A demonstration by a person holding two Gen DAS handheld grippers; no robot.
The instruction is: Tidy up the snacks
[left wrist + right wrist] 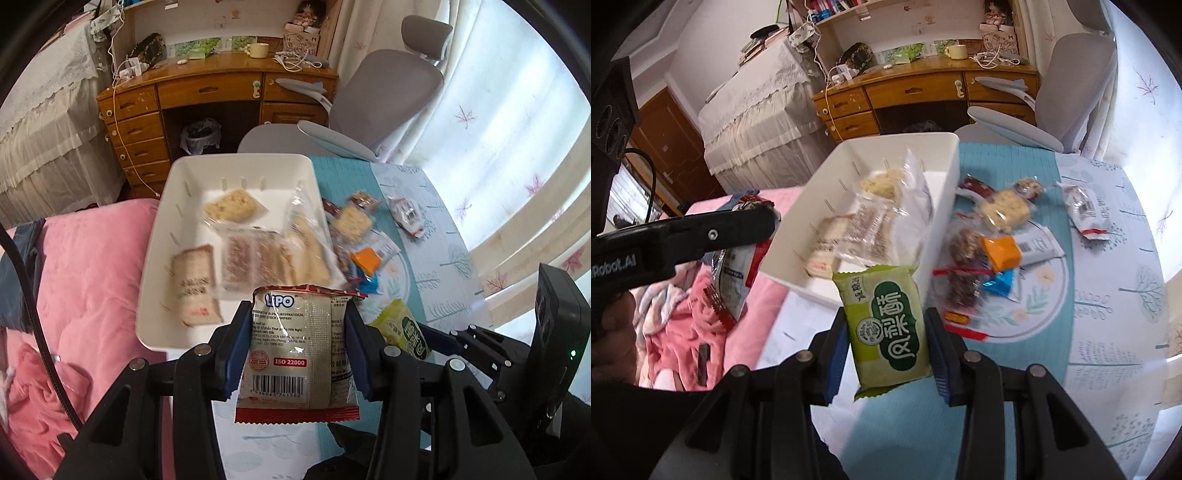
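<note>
Left tool (297, 343) clamped on red-edged biscuit packet (295, 347), right tool (886, 347) clamped on green cake packet (888, 325), white bin (159, 258) snacks blurry, loose pile (990, 251) on surface (1108, 295) partly smeared

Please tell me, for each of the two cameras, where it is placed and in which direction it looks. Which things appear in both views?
Left wrist: sits behind the left gripper, looking forward and down at the white bin; its own fingers hold the Lipo packet.
Right wrist: sits behind the right gripper, facing the same way; its fingers hold the green packet; the left gripper shows at its left edge.
Shared: bin, loose snacks on the blue tablecloth, wooden desk.
</note>
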